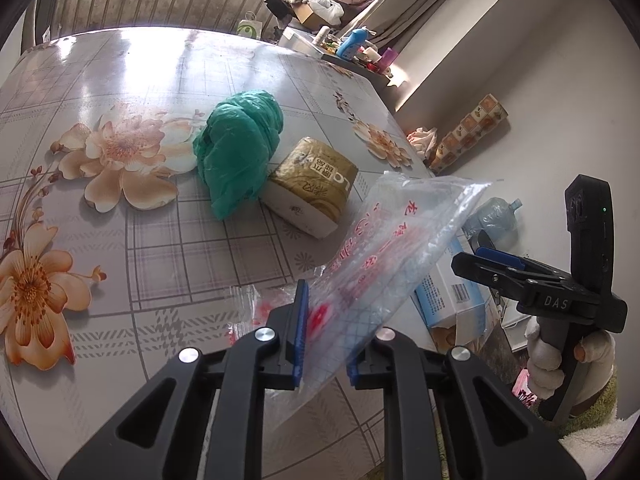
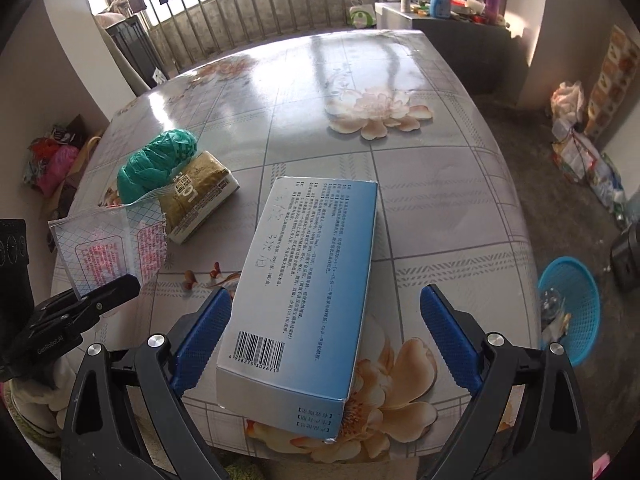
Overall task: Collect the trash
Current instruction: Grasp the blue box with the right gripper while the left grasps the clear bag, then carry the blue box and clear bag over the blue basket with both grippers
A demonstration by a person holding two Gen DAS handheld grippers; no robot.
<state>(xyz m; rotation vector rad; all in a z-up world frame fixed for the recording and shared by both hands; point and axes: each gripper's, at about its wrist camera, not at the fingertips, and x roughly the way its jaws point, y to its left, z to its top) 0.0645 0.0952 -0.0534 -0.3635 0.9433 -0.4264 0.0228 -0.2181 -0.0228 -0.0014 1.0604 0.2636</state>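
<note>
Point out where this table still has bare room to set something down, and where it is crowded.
The far half of the table, beyond the pale flower print toward the railing, is bare. So is the right side, between the blue box and the table's right edge. The near left is crowded: green bag, brown pack and the clear printed bag held up there.

On the table, the box lies right of the packet; the crumpled bag sits behind, probably touching it.

Glossy floral tablecloth table, barred window daylight, pale walls, grey floor, cluttered cabinet
</note>
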